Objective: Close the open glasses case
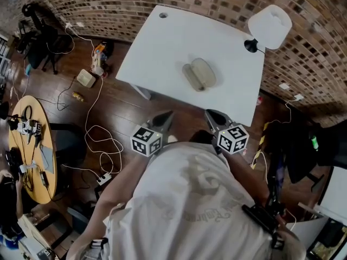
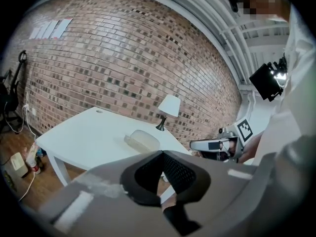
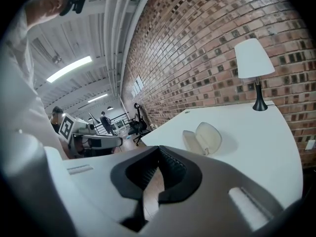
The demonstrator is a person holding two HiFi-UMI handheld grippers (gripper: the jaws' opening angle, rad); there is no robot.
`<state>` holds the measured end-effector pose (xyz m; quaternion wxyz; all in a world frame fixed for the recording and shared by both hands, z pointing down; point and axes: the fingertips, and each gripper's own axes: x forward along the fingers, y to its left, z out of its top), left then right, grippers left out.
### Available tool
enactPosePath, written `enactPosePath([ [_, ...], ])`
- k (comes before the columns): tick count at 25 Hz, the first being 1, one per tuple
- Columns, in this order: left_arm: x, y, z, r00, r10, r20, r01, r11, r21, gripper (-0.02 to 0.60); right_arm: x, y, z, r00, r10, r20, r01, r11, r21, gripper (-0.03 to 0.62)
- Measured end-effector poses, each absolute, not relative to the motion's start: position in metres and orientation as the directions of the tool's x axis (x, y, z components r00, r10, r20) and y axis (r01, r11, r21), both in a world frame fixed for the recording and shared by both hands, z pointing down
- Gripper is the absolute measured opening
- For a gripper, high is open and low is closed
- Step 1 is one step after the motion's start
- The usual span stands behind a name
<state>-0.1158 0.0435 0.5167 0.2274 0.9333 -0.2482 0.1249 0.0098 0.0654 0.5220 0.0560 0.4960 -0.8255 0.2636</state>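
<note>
**Tool state.** The left gripper (image 2: 162, 153) has its jaws fully together, tips meeting, with nothing between them. The right gripper (image 3: 158, 148) is in the same condition: jaws closed tip to tip and empty. In the head view both grippers are held close in front of the person's body, side by side, over the wood floor (image 1: 116, 110). Both are short of the near table edge and point towards the table.

**Task object.** The glasses case (image 1: 199, 74) lies on the white table (image 1: 162, 53), roughly at the middle of the top and well apart from both grippers. It is open. Its two shell halves are spread about the hinge, and in the right gripper view the lid half stands raised beside the base half. Whether anything lies inside cannot be told. The case sits clear of other items. The only other object on the table is a white-shaded lamp (image 1: 269, 26) at the far corner, against the brick wall (image 1: 135, 7).

**Progress.** Judged from this layout, no part of the closing action is done: the lid is up and neither gripper touches the case.

**Remaining steps, as estimated:**
1. Bring the grippers over the table to the case.
2. Steady the base half with one gripper if required.
3. Push the raised lid over with the other until the halves meet.

Closed jaws should be adequate for pushing the lid.
</note>
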Motion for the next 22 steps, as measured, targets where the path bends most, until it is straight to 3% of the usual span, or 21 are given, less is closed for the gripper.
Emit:
enactPosePath([
  [9, -0.105, 0.027, 0.525, 0.845, -0.378, 0.378, -0.510, -0.781, 0.360, 0.006, 0.008, 0.042, 0.533, -0.523, -0.770, 0.366, -0.841, 0.394, -0.372, 0.008],
  [22, -0.075, -0.046, 0.521, 0.798, -0.436, 0.415, -0.580, -0.742, 0.336, 0.006, 0.015, -0.034, 0.533, -0.635, -0.683, 0.362, -0.769, 0.513, -0.381, 0.008],
])
